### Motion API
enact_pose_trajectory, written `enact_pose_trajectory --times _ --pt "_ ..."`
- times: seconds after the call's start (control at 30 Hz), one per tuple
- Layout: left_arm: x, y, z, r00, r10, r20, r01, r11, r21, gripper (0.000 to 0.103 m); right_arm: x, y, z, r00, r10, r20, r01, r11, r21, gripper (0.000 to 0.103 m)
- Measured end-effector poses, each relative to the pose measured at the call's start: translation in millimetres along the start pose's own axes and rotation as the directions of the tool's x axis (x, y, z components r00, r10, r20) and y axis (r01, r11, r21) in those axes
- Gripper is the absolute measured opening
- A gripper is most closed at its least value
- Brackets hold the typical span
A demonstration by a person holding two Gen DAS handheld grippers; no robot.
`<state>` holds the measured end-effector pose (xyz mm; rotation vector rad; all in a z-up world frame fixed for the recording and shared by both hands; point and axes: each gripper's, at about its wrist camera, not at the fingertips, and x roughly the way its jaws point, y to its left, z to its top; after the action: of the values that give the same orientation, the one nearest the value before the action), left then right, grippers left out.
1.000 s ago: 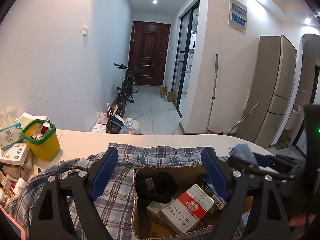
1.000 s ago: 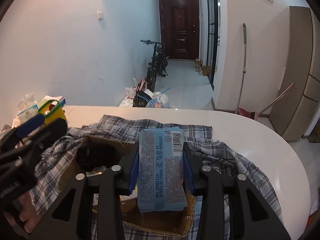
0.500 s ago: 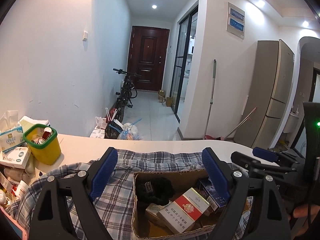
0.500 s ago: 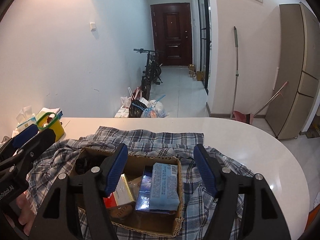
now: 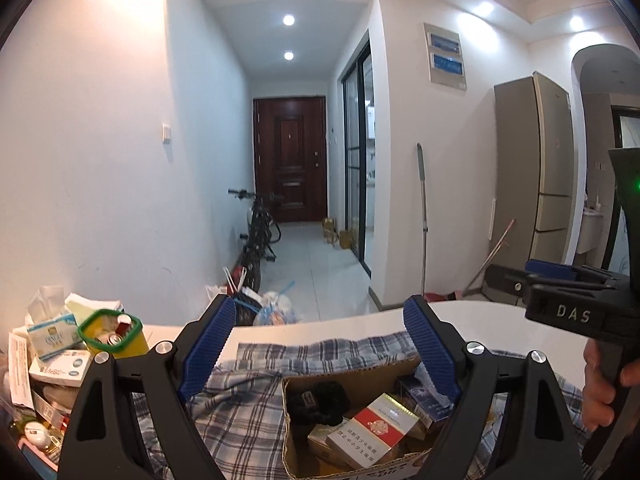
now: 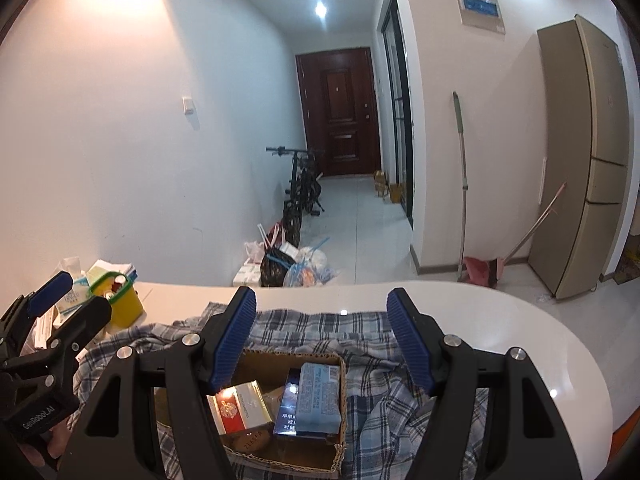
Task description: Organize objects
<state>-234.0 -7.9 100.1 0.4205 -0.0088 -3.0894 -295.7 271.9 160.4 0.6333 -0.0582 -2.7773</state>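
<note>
A cardboard box [image 6: 294, 355] sits on a plaid shirt [image 6: 372, 384] spread over the white table [image 6: 500, 320]. Inside it lie a blue packet [image 6: 320, 396], a red-and-white cigarette pack [image 6: 240, 408] and other small boxes. My right gripper [image 6: 321, 298] hovers above the box, open, with nothing between its fingers. In the left wrist view the box [image 5: 360, 376] also holds a black hair tie [image 5: 320, 400] beside the red-and-white pack [image 5: 376, 428]. My left gripper [image 5: 320, 312] stands open over the shirt [image 5: 236, 412] and the box, holding nothing.
A yellow tub with a green rim [image 5: 116, 336] and tissue boxes [image 5: 52, 332] crowd the table's left end. A hand [image 5: 600, 392] grips the right tool's handle. The table curves away at the right. Beyond it are a bicycle [image 6: 300, 188], rubbish bags and a fridge [image 6: 580, 160].
The right gripper opened and let go of the blue packet, which now lies in the box. Both grippers rose and pulled back from the box.
</note>
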Motion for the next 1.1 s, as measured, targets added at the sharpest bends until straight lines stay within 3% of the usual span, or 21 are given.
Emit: enact_pose_trajectory --times 0.13,0.27,0.3,0.33,0.4,0.47,0.6,0.7,0.77,0.9,1.0,1.1 --pt "-25.3 4.3 10.3 0.998 -0.026 0.056 0.029 0.998 -0.049 0.088 -24.4 3.1 7.5 0.997 -0.006 0.079 0.008 1.0 -0.024 0.067" --pt "-61.2 6.3 22.3 0.986 -0.033 0.162 0.042 0.998 -0.053 0.092 -51.3 2.0 14.3 0.987 -0.004 0.159 0.007 1.0 -0.018 0.068" --pt "-67.4 6.0 23.6 0.984 -0.025 0.176 0.034 0.998 -0.048 0.103 -58.0 0.8 15.5 0.984 0.002 0.176 0.0 1.0 -0.013 0.07" --pt "-71.5 3.8 26.7 0.985 -0.011 0.173 0.018 0.999 -0.036 0.103 -63.5 0.3 16.3 0.982 0.008 0.191 -0.007 1.0 -0.008 0.073" --pt "-76.8 0.8 31.1 0.988 0.001 0.156 0.0 1.0 -0.006 0.103 -75.2 0.0 17.8 0.974 0.026 0.225 -0.026 1.0 0.0 0.096" --pt "-82.4 2.1 33.0 0.986 -0.004 0.169 0.008 1.0 -0.02 0.103 -84.9 0.8 18.1 0.965 0.034 0.26 -0.037 0.999 0.005 0.103" --pt "-93.3 8.6 37.3 0.985 -0.006 0.173 0.02 0.997 -0.078 0.103 -101.6 9.1 18.1 0.949 0.011 0.316 -0.008 1.0 -0.011 0.103" --pt "-94.3 0.8 43.8 0.984 0.09 0.155 -0.089 0.996 -0.01 0.103 -107.8 22.7 18.4 0.944 -0.073 0.323 0.098 0.993 -0.064 0.103" --pt "-95.1 2.4 46.3 0.981 0.131 0.144 -0.129 0.991 -0.023 0.103 -110.9 31.3 17.6 0.934 -0.125 0.333 0.163 0.982 -0.091 0.103" --pt "-112.3 7.6 49.4 0.985 0.089 0.149 -0.08 0.995 -0.068 0.103 -122.1 34.8 20.7 0.946 -0.111 0.306 0.139 0.988 -0.073 0.103" --pt "-138.3 -0.1 51.0 0.966 0.129 0.224 -0.12 0.991 -0.05 0.103 -138.0 37.2 20.2 0.943 -0.091 0.319 0.117 0.991 -0.062 0.103" --pt "-168.5 -0.2 47.4 0.944 0.159 0.288 -0.139 0.986 -0.091 0.103 -159.0 40.7 16.9 0.918 -0.115 0.38 0.134 0.991 -0.024 0.103"
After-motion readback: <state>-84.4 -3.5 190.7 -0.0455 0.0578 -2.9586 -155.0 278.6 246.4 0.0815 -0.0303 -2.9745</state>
